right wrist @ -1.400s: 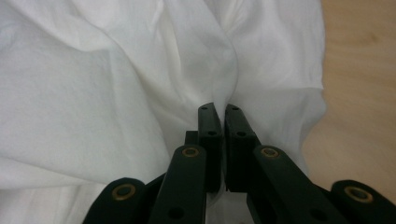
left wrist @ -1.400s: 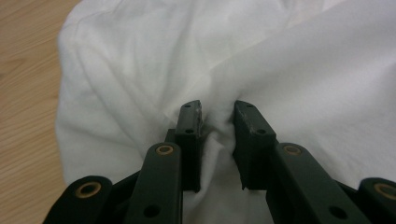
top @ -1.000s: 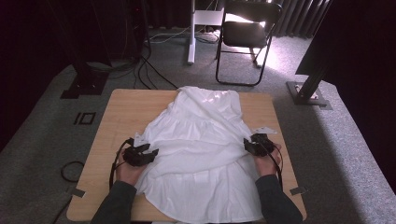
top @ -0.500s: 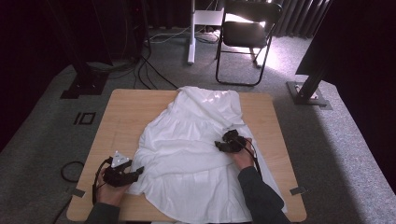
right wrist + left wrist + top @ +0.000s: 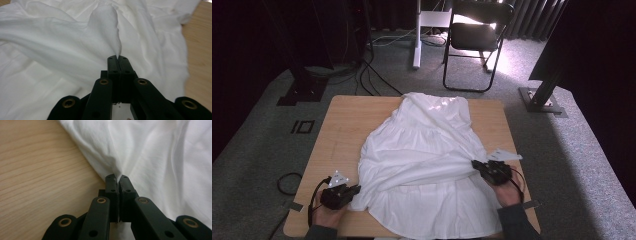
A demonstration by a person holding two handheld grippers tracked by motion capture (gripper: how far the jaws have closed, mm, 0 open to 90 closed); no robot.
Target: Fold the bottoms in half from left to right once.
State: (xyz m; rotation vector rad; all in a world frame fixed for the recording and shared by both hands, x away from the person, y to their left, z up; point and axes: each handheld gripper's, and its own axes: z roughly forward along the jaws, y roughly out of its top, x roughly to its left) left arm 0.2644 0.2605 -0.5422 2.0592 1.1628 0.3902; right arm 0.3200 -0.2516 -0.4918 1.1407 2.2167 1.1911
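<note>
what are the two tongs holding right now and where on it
Both hold the white dress: left tongs pinch its left side edge, right tongs pinch a raised fold near its right side.

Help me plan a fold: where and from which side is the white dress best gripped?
Probably at its side edges, each approached level from the bare table beside it. The white dress lies flat, so only edge folds pinch; the left gripper and right gripper are shut on such folds.

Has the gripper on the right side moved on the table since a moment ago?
Yes. The right gripper slid inward over the white dress, then back out toward the table's right edge, now shut on a fold.
</note>
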